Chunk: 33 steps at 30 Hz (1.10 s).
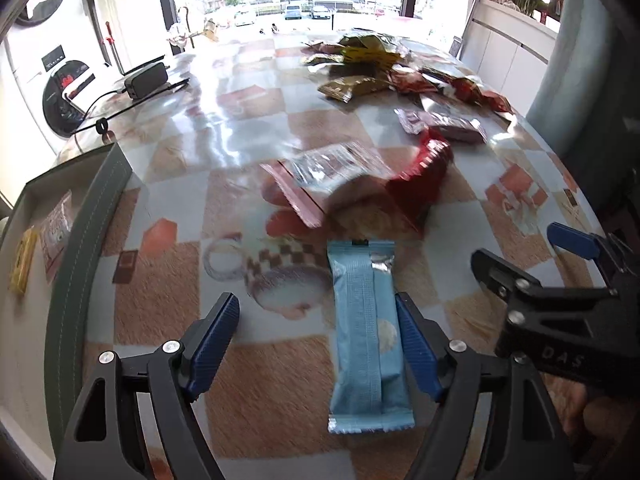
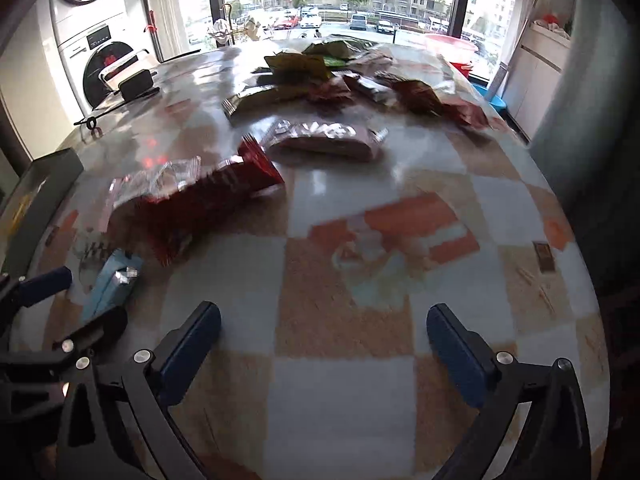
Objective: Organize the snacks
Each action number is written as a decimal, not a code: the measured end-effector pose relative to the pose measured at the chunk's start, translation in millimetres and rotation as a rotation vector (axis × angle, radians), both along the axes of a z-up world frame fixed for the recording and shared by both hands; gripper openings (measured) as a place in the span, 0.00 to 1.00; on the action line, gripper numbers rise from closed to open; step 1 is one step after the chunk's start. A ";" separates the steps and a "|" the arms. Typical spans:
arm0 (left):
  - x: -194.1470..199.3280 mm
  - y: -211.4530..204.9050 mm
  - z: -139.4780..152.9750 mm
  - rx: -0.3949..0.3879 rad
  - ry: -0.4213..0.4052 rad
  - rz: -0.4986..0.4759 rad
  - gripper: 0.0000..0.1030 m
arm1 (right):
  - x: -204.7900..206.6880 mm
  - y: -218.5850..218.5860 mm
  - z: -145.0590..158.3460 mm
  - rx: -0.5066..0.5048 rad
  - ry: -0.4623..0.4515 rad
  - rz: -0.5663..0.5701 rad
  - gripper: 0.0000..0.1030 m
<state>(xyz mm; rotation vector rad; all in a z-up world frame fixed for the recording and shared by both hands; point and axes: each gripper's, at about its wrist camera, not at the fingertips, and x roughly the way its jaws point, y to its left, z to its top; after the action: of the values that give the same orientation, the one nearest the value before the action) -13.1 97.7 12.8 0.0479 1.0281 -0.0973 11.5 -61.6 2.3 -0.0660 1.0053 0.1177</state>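
Note:
A light blue snack bar [image 1: 366,332] lies on the checkered table, between the fingers of my left gripper [image 1: 318,344], close to the right finger. The left jaws are wide open. The bar also shows at the left of the right wrist view [image 2: 112,284]. My right gripper [image 2: 324,352] is open and empty above the table; it shows in the left wrist view [image 1: 520,256] to the right of the bar. A red packet [image 1: 424,168] and a clear packet [image 1: 332,166] lie just beyond the bar. A green box [image 1: 86,236] at the left holds a yellow bar [image 1: 22,264] and a pale packet [image 1: 56,232].
A heap of yellow, brown and red snacks [image 1: 368,64] lies at the far side of the table. A pink packet [image 2: 324,140] lies mid-table. A black charger with its cable [image 1: 146,78] sits at the far left. The table edge curves away on the right [image 2: 576,248].

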 end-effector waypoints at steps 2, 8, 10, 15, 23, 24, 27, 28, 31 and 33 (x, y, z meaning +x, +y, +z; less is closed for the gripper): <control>8.2 6.6 -0.8 -0.001 -0.011 0.015 0.80 | 10.8 7.9 -0.3 -0.002 0.004 0.014 1.00; 18.9 14.1 -3.4 0.005 -0.048 0.037 0.85 | 30.7 15.6 -0.7 0.002 -0.029 0.033 1.00; 17.3 14.2 -3.6 0.003 -0.057 0.036 0.86 | 30.8 16.5 -0.5 0.000 -0.032 0.030 1.00; 15.6 12.2 -5.0 0.009 -0.055 0.033 0.96 | 27.8 20.8 1.1 -0.032 -0.049 0.019 1.00; 18.0 11.1 -7.1 0.005 -0.037 0.032 1.00 | 29.5 15.6 -0.6 0.009 -0.034 -0.017 1.00; 18.1 11.2 -7.1 0.005 -0.037 0.032 1.00 | 29.4 15.4 -0.7 0.009 -0.034 -0.017 1.00; 18.0 11.0 -7.0 0.005 -0.038 0.031 1.00 | 29.3 15.4 -0.7 0.009 -0.034 -0.017 1.00; 18.5 10.2 -6.5 0.007 -0.037 0.028 1.00 | 29.3 15.4 -0.7 0.009 -0.034 -0.017 1.00; 17.5 10.5 -6.1 0.005 -0.037 0.023 1.00 | 29.3 15.3 -0.7 0.009 -0.034 -0.017 1.00; 17.9 10.2 -6.2 0.005 -0.037 0.024 1.00 | 29.4 15.5 -0.8 0.009 -0.034 -0.017 1.00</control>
<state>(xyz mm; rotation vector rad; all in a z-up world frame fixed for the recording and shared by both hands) 4.9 107.9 6.7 0.0420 0.9919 -0.0717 40.9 -46.1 1.4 -0.0515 0.9713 0.1054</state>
